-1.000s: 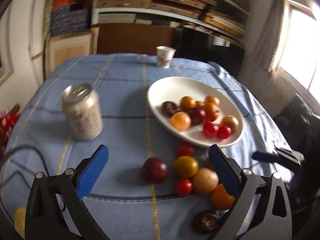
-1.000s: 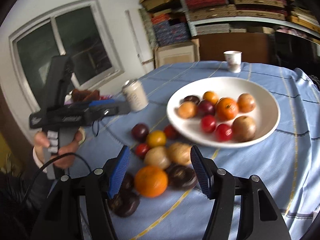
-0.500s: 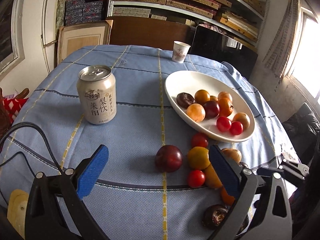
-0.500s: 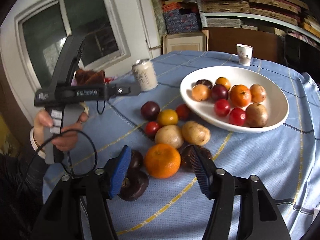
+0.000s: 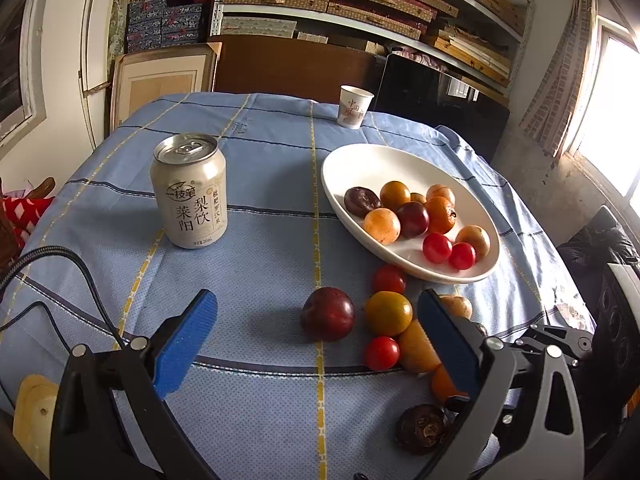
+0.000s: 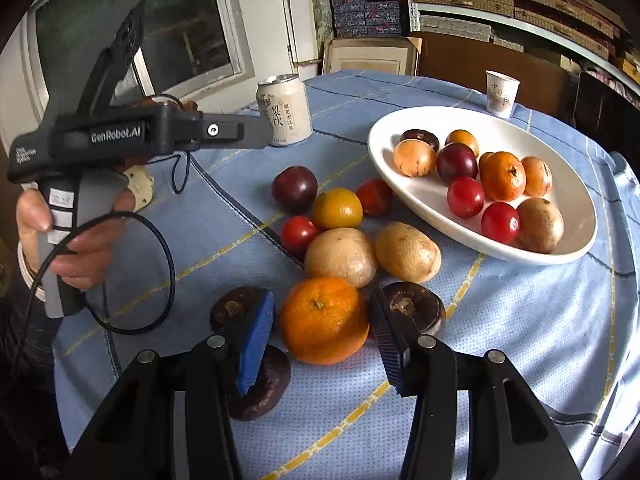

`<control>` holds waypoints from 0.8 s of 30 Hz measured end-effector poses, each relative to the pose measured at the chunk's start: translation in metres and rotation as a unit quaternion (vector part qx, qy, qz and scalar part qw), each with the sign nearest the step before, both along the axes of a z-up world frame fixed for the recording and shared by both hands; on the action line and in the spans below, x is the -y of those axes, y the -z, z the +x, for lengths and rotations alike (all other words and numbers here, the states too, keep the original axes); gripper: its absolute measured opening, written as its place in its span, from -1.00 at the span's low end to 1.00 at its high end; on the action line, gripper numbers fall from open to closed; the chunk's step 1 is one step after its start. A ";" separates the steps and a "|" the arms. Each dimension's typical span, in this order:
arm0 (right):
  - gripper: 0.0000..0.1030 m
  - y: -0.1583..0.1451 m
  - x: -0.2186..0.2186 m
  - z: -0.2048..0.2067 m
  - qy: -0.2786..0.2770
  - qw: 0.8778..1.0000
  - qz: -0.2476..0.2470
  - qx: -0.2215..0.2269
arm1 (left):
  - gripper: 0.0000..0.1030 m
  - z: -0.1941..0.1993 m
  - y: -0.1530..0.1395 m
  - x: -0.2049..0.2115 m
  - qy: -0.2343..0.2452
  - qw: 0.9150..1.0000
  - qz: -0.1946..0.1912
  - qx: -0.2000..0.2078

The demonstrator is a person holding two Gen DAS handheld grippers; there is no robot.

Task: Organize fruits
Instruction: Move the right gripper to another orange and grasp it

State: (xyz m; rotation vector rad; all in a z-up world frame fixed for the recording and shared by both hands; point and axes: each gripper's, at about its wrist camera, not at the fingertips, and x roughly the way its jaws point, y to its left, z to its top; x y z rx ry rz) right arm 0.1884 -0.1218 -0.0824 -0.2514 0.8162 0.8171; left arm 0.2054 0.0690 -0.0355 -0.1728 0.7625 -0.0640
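A white oval plate (image 5: 360, 168) (image 6: 576, 248) holds several fruits. More fruit lies loose on the blue cloth in front of it. My right gripper (image 6: 322, 342) is open, its blue pads on either side of an orange tangerine (image 6: 324, 320), with a gap on each side. Dark brown fruits (image 6: 416, 306) lie beside and under the pads. My left gripper (image 5: 316, 344) is open and empty above the cloth, just short of a dark red plum (image 5: 328, 313). The plum also shows in the right wrist view (image 6: 295, 189). The left gripper's body (image 6: 160, 134) shows there too.
A white drink can (image 5: 189, 192) (image 6: 285, 110) stands upright left of the plate. A paper cup (image 5: 355, 106) (image 6: 501, 93) stands at the table's far edge. Shelves of boxes and a dark screen stand behind the table. A black cable (image 6: 160, 264) hangs from the left gripper.
Both grippers have moved forward and down toward the loose fruit. The right gripper's pads now sit either side of the tangerine. The left gripper has swung a little left.
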 end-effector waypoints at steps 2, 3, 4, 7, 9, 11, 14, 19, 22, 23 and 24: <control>-0.06 0.000 -0.001 -0.002 0.003 1.000 -0.006 0.007 | 0.91 0.000 -0.001 -0.003 -0.005 1.000 -0.003 0.002; -0.10 0.000 0.000 -0.002 0.005 1.000 -0.004 0.007 | 0.91 0.000 -0.001 -0.005 -0.009 1.000 -0.005 0.002; -0.10 -0.001 0.003 0.000 0.008 1.000 0.003 0.003 | 0.91 0.000 0.000 -0.008 -0.014 1.000 -0.007 0.001; -0.12 -0.010 0.020 0.003 0.025 0.999 0.048 -0.003 | 0.91 0.003 0.004 -0.018 -0.032 0.999 -0.024 -0.009; -0.12 -0.020 0.036 0.008 0.036 0.995 0.092 -0.011 | 0.90 0.006 0.007 -0.021 -0.027 0.999 -0.037 -0.018; -0.12 -0.028 0.053 0.013 0.053 0.989 0.134 -0.021 | 0.90 0.006 0.010 -0.019 -0.020 0.999 -0.035 -0.023; -0.12 -0.030 0.067 0.017 0.081 0.986 0.143 -0.018 | 0.56 0.006 0.012 -0.007 0.001 1.000 0.004 -0.021; -0.11 -0.028 0.068 0.016 0.097 0.986 0.132 -0.015 | 0.08 0.015 0.027 0.002 -0.002 0.998 0.047 -0.041; -0.11 -0.029 0.065 0.013 0.093 0.987 0.130 -0.011 | 0.07 0.016 0.029 0.002 0.013 0.999 0.026 -0.044; -0.11 -0.029 0.065 0.012 0.092 0.987 0.130 -0.010 | 0.07 0.016 0.029 0.004 0.019 0.999 0.024 -0.042; -0.11 -0.029 0.065 0.012 0.092 0.987 0.128 -0.009 | 0.07 0.016 0.029 0.005 0.022 0.999 0.025 -0.040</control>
